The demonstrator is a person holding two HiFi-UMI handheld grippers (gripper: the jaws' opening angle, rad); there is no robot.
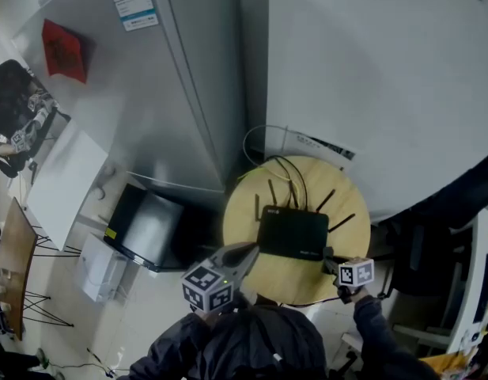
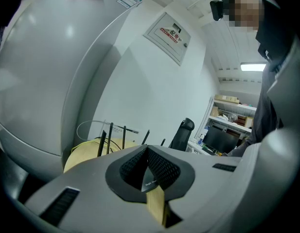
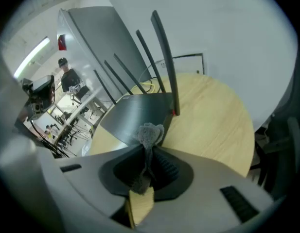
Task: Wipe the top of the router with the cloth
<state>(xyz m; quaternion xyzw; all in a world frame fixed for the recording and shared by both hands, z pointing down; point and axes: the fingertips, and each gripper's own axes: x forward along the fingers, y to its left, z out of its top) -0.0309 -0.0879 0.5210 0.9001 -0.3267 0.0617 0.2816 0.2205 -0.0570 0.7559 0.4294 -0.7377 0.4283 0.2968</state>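
The right gripper [image 3: 149, 148] pinches the grey cloth [image 3: 149, 131] shut, poised at the near right edge of the router [image 1: 293, 233] to wipe. The left gripper [image 1: 249, 252], jaws together, seemingly nips the near left corner, steadying it mid-table [image 1: 242, 212].

The router [image 3: 135, 115] top is seen as smooth black plastic with a dull sheen. The cloth [image 3: 149, 133] is shown as grey, fuzzy fabric. The round counter [image 3: 213, 120] is made of pale, matt wood grain. The right tool [image 3: 149, 147] is shelled in matt grey plastic and lined with ribbed black pads.
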